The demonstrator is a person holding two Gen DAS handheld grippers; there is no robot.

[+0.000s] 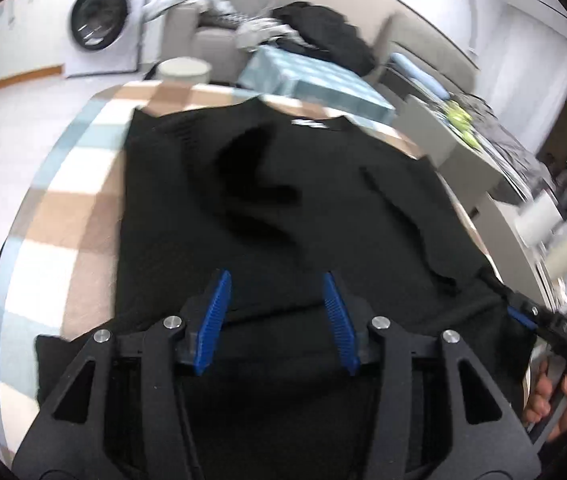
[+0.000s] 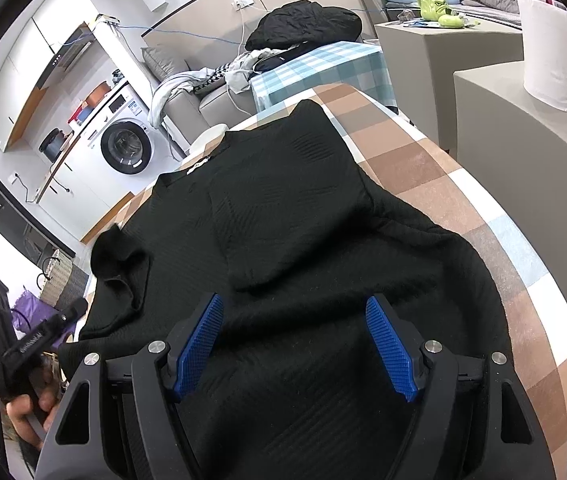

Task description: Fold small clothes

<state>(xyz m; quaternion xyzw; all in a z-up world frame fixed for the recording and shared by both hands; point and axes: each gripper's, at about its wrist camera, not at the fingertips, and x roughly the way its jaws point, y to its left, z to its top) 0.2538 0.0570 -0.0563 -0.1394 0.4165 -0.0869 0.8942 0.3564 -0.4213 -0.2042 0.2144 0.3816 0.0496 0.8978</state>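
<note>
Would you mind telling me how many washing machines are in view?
1. The washing machine stands against the far wall, under the counter, beyond the table with the black shirt. Others may be hidden outside the frames.

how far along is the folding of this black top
Done: the black top lies on the checked tablecloth, and one sleeve is already folded across its body. In hand: nothing; the left gripper and right gripper are both open above the fabric. Left: the other sleeve is bunched at the side and needs folding in, then the body folded up.
</note>
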